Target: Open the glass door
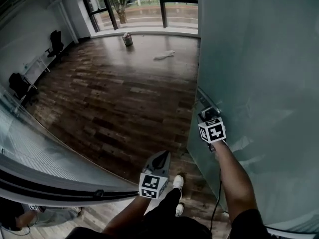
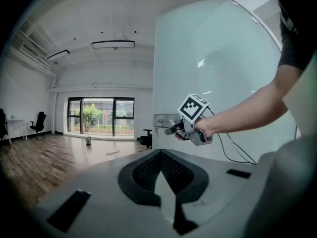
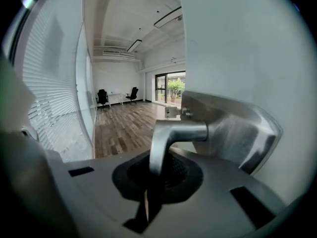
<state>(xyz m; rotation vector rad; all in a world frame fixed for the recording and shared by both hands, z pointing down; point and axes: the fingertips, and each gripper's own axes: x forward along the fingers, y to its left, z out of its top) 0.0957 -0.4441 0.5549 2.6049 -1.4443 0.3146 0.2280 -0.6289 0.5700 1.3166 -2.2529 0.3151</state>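
The frosted glass door stands swung open at the right, its edge toward the wooden floor. On that edge sits a metal lock plate with a lever handle. My right gripper is shut on the lever, whose bent end runs down between the jaws. The left gripper view shows the same grip from the side, against the door. My left gripper hangs free in front of the doorway, jaws together and holding nothing.
A glass wall with blinds curves along the left. Office chairs and a desk stand by the far left wall. A small bucket and a white cloth lie near the windows. My shoe is on the threshold.
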